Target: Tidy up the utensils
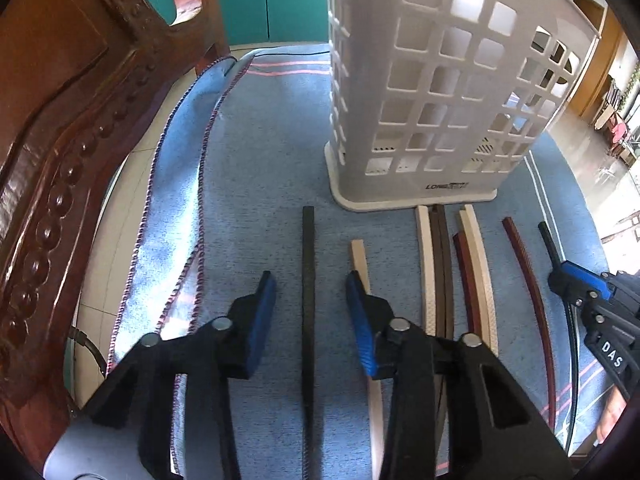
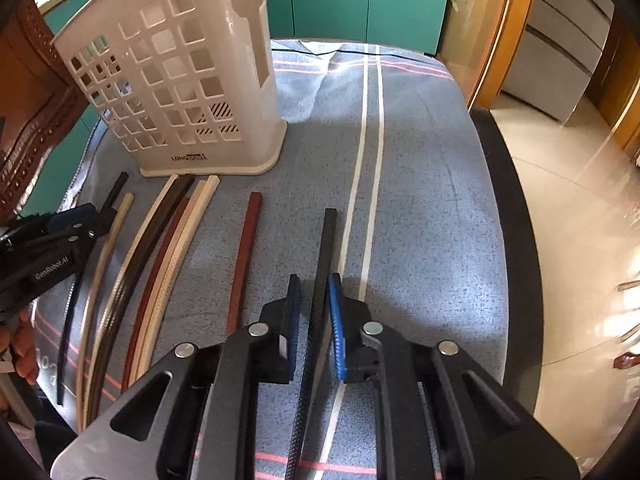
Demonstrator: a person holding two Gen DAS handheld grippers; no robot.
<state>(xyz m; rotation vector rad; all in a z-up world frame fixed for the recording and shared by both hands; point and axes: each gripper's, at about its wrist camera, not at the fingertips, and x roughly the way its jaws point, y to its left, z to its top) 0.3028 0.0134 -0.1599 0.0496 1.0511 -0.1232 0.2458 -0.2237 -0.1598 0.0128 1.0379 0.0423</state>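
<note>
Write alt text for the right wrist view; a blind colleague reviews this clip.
The right gripper straddles a black chopstick on a blue cloth, pads not pressing it. More chopsticks lie to the left, before a white slotted utensil holder.

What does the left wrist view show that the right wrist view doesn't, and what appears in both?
Left wrist only: the cloth's folded, stitched edge and a carved wooden chair beside it. Right wrist only: the table's dark rim, tiled floor and the cloth's white stripes. Both: the white utensil holder, the row of chopsticks and the blue cloth.
</note>
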